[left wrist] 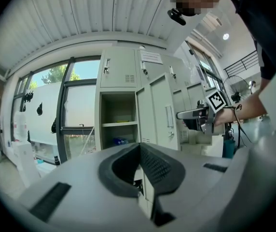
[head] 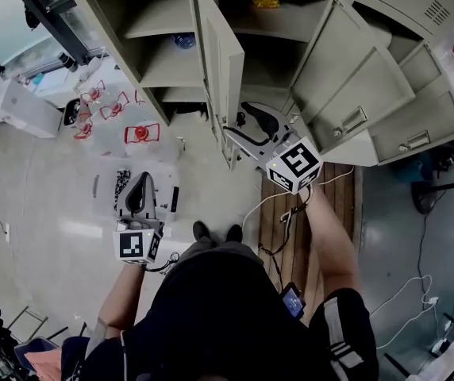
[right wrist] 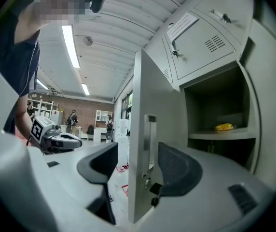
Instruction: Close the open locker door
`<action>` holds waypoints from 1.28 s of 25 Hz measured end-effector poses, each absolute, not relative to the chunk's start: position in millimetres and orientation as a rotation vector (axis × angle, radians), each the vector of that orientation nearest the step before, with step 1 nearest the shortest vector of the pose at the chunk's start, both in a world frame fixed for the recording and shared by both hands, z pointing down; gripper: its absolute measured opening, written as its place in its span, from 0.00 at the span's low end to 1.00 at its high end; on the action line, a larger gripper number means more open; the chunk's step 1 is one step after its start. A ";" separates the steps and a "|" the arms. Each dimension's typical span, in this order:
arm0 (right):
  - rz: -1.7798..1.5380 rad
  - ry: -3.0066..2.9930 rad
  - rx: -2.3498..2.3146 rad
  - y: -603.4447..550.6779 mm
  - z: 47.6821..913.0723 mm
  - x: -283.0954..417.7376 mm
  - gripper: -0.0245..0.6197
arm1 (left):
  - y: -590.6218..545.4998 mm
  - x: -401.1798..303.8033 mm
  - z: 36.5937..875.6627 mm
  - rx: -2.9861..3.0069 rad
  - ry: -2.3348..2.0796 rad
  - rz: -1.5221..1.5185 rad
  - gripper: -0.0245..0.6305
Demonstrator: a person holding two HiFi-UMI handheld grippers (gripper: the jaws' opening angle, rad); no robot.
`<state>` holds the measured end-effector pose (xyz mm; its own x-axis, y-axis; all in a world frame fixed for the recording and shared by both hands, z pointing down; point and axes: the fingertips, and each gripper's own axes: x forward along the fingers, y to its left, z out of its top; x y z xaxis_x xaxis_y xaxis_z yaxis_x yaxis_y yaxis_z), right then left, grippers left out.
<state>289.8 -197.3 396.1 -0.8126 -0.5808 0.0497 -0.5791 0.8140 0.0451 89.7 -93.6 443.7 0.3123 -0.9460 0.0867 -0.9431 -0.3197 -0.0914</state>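
Observation:
The open locker door (head: 221, 54) stands edge-on out of the grey lockers, between two open compartments. My right gripper (head: 244, 131) is at its lower free edge. In the right gripper view the door's edge (right wrist: 145, 129), with its vertical handle (right wrist: 150, 139), runs between the jaws of the right gripper (right wrist: 135, 158). The left pad (right wrist: 102, 161) stands apart from the door and the right pad (right wrist: 176, 168) is near the handle side, so the gripper is open. My left gripper (head: 137, 194) hangs low over the floor, away from the lockers. Its pads (left wrist: 139, 151) are together with nothing in them.
Further right, other locker doors (head: 334, 54) also hang open. A yellow thing (right wrist: 223, 127) lies on a shelf and a blue one (head: 183, 40) on another. A wooden pallet (head: 314, 213) with cables is underfoot at right. Red-and-white items (head: 141, 133) and a white box (head: 28, 105) lie on the floor at left.

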 end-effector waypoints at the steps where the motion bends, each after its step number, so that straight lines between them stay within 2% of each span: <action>1: -0.035 -2.941 0.921 -198.9 395.9 288.9 0.44 | -94.2 87.7 444.4 -2.525 1.828 -0.212 0.04; 8: 0.031 -2.968 0.752 -207.8 399.8 288.5 0.41 | -102.5 85.9 444.1 -2.511 1.880 -0.285 0.04; 18: 0.043 -2.971 0.585 -209.5 408.9 278.4 0.30 | -111.7 84.5 440.9 -2.457 1.892 -0.204 0.04; 32: 0.068 -3.000 0.397 -201.8 401.8 270.1 0.26 | -117.0 82.1 441.7 -2.442 1.908 -0.209 0.04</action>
